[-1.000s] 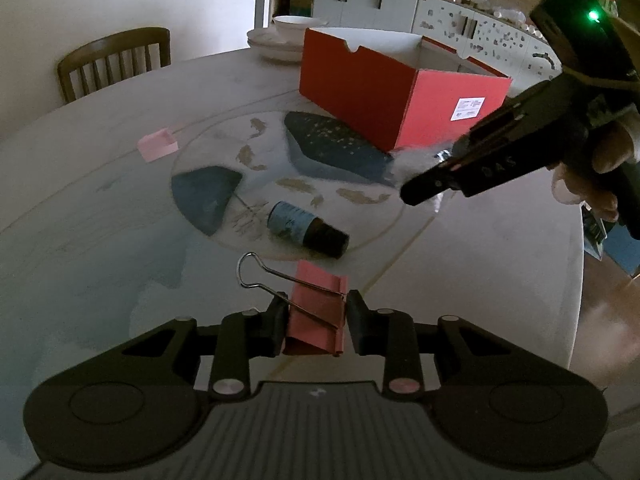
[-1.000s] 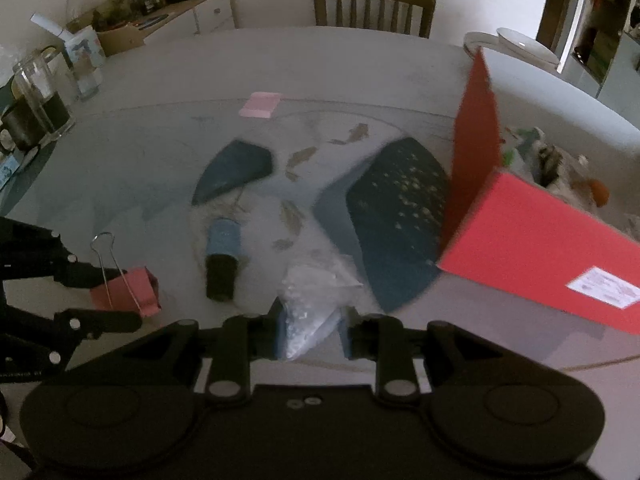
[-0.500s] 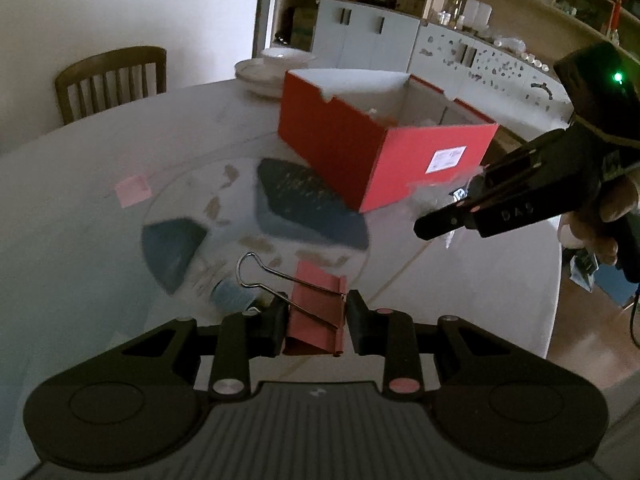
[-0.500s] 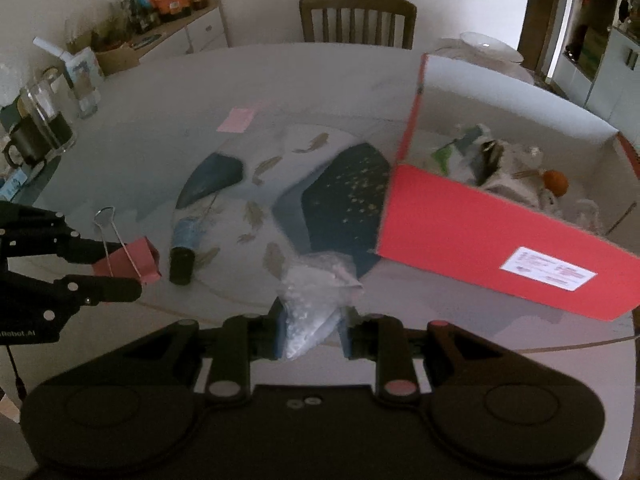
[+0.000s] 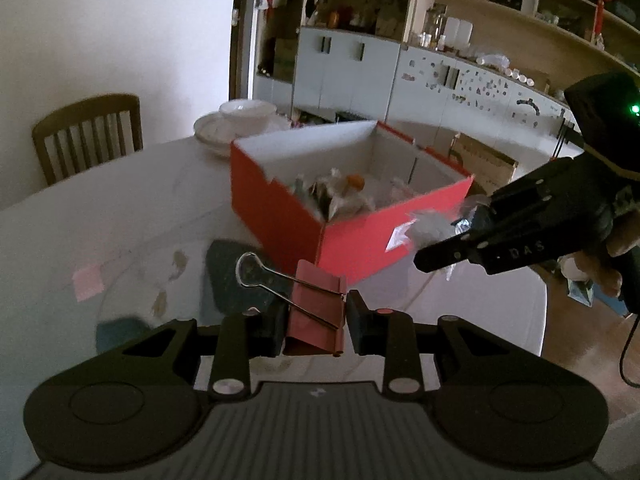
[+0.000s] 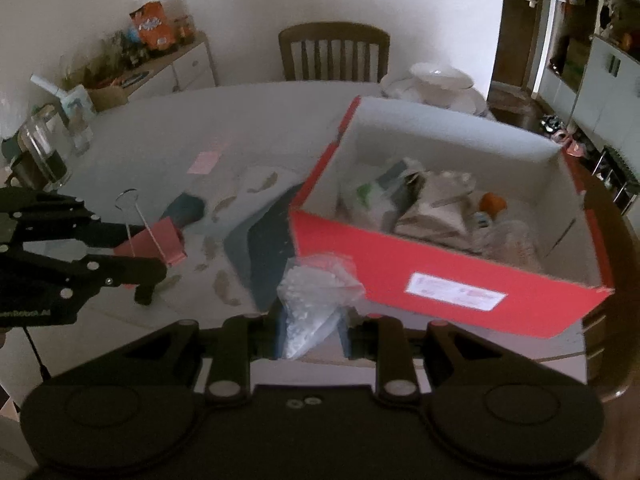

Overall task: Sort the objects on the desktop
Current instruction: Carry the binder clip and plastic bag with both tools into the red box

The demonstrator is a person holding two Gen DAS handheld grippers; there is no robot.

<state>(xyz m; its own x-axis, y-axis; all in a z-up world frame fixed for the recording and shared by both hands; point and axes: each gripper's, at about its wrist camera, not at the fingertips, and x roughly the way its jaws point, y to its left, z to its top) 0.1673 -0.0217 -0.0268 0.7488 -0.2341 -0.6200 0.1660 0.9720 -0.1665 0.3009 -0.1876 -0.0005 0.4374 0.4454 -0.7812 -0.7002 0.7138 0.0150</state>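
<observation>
While both grippers carry a load clear of the table (image 6: 160, 136), what matters is how each load lies from the open top of the box (image 6: 448, 276). On the left, the left gripper (image 5: 316, 320) is clenched on a red clip (image 5: 316, 312), its pads pressing the clip's folded body and its wire handle (image 5: 250, 270) slanting up and away to the left. In the left wrist view the box stands ahead and slightly right of that clip, its near corner pointing back at the gripper; its red wall is between clip and opening, so I judge the clip must travel forward and over the rim. To the right, the right gripper (image 6: 310, 332) grasps a small clear bag (image 6: 316, 292) of white bits, the bag's loose top standing up above the pads. In the right wrist view the bag sits just before the box's near long wall, beside its left corner, with the cluttered inside beyond and to the right. The right hand looks nearer the opening.
</observation>
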